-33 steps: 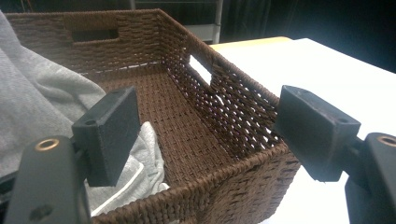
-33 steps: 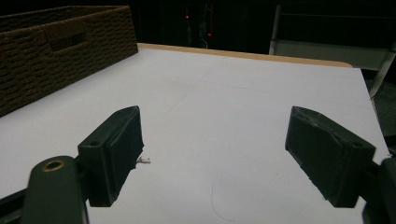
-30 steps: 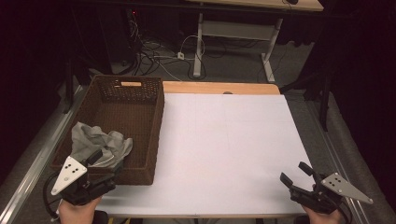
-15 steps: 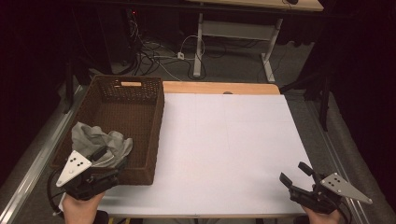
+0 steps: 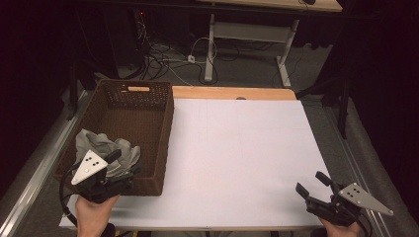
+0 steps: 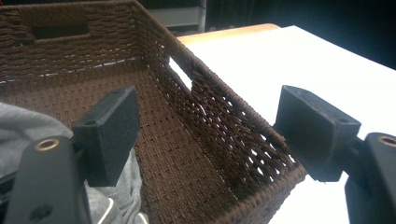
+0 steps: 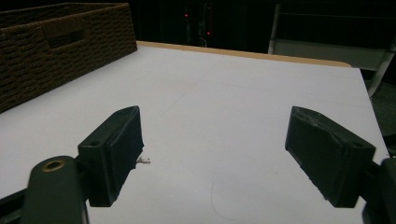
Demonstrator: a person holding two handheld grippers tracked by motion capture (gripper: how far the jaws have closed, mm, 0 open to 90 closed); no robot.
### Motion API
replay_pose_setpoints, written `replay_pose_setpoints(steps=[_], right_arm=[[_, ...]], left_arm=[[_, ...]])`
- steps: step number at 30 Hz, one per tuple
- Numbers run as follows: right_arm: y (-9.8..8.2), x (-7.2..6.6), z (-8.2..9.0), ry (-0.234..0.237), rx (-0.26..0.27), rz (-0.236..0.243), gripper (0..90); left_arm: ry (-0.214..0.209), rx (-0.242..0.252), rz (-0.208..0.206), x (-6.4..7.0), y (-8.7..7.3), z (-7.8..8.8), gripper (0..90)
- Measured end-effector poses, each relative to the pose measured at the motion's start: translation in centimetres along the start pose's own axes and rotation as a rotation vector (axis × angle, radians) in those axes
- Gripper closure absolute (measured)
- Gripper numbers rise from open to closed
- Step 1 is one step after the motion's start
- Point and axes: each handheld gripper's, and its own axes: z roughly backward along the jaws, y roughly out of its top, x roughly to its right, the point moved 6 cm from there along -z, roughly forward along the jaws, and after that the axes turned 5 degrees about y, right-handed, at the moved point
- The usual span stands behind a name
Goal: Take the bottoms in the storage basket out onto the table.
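Grey cloth [image 5: 106,148] is lying crumpled in the basket [image 5: 148,94] w/ its near-left corner, at the worktop's left edge. Left gripper [image 5: 121,165] is hovering over it, jaws wide, nothing held; right gripper [image 5: 311,185] is idling wide at the near-right corner. Prob. light, soft, floppy: pinch a raised fold.

the white table top [image 5: 237,158] lies bare from the basket [image 5: 148,106] across to its right edge, so a gripper could pass freely over all of that stretch. the basket stands along the left side, and its woven walls block any level approach; the way in is from above. the near right wall runs between the jaws of the left gripper [image 6: 208,135]. a grey cloth [image 5: 101,148] takes up the basket's near end, while the far end is open floor.
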Motion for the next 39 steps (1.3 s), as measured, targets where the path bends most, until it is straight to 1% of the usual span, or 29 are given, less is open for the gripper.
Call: replay_pose_setpoints(steps=[3,5,12,17,18,21,24,25,28,31,33,35,36,37,39], right_arm=[[0.0,0.0,0.0,0.001,-0.002,0.001,19.8],[0.0,0.0,0.0,0.002,-0.002,0.000,19.8],[0.0,0.0,0.0,0.003,-0.002,0.002,19.8],[0.0,0.0,0.0,0.003,-0.001,0.003,19.8],[0.0,0.0,0.0,0.003,-0.001,0.003,19.8],[0.0,0.0,0.0,0.004,-0.002,0.002,19.8],[0.0,0.0,0.0,0.006,-0.003,0.001,19.8],[0.0,0.0,0.0,0.005,-0.002,0.002,19.8],[0.0,0.0,0.0,0.006,0.001,0.005,19.8],[0.0,0.0,0.0,0.007,-0.003,0.003,19.8],[0.0,0.0,0.0,0.007,-0.002,0.003,19.8],[0.0,0.0,0.0,0.008,-0.003,0.004,19.8],[0.0,0.0,0.0,0.008,-0.003,0.004,19.8],[0.0,0.0,0.0,0.007,-0.004,0.004,19.8],[0.0,0.0,0.0,0.006,-0.005,0.005,19.8]], left_arm=[[-0.022,-0.007,-0.011,0.1,0.4,-0.3,21.3],[-0.026,-0.009,-0.014,0.1,0.6,-0.5,21.3],[-0.023,-0.023,-0.014,-0.3,1.0,-0.4,20.9],[-0.011,-0.044,-0.003,-1.1,0.8,-0.2,19.9],[-0.011,-0.044,-0.003,-1.1,0.8,-0.2,19.9],[-0.003,-0.040,0.015,-1.6,0.9,0.0,18.8],[0.001,-0.039,0.017,-1.7,1.1,0.0,18.0],[0.008,-0.040,0.019,-1.9,1.2,0.1,17.9],[0.008,-0.041,0.025,-2.1,1.2,0.1,17.1],[0.026,-0.055,0.027,-2.6,0.9,0.5,16.9],[0.028,-0.061,0.027,-2.7,0.8,0.6,16.9],[0.031,-0.071,0.036,-3.2,0.5,1.1,16.0],[0.031,-0.071,0.036,-3.2,0.5,1.1,15.8],[0.038,-0.078,0.045,-3.5,0.4,1.4,15.8],[0.042,-0.085,0.045,-3.6,0.4,1.5,15.9]])
